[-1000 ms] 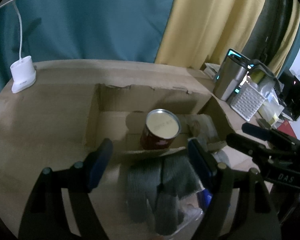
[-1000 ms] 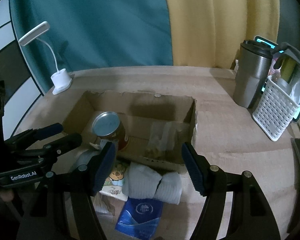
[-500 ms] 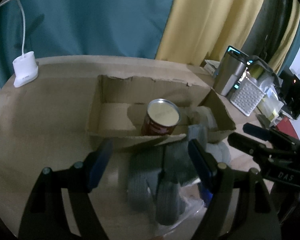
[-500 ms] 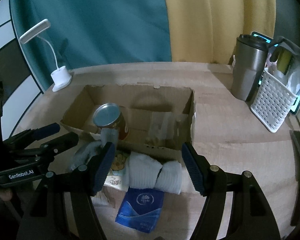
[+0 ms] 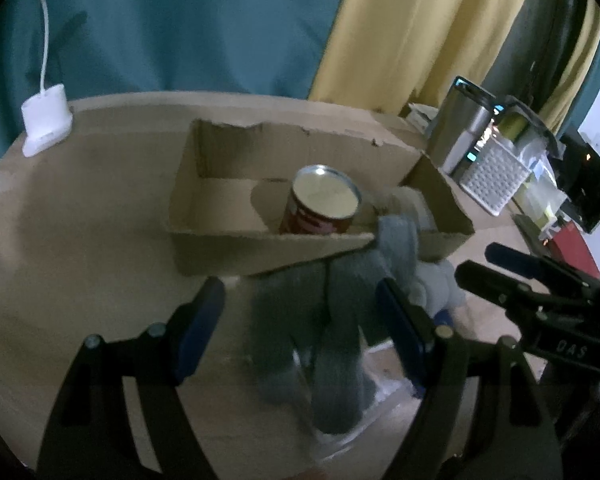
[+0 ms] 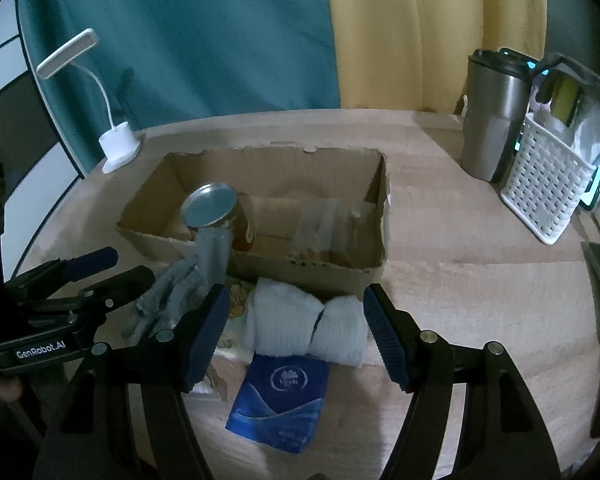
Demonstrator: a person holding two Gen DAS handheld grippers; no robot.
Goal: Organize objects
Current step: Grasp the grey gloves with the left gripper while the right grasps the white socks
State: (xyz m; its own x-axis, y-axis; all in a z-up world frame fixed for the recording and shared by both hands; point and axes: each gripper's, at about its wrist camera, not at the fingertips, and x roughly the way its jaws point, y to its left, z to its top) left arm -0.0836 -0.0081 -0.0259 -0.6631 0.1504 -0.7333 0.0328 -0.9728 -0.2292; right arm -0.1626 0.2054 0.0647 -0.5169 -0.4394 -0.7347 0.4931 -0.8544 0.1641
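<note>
An open cardboard box sits mid-table with a red can and a clear bag inside. A grey sock pair lies in front, one end draped over the box's front wall. A white sock roll and a blue pouch lie before the box. My left gripper is open, its jaws on either side of the grey socks. My right gripper is open over the white roll.
A white desk lamp stands back left. A steel tumbler and a white slotted basket stand at the right. A printed packet lies under the socks. Curtains hang behind the table.
Both grippers have pulled back and lifted a little, so the box sits farther away. The grey socks now lie with one end over the box's front wall.
</note>
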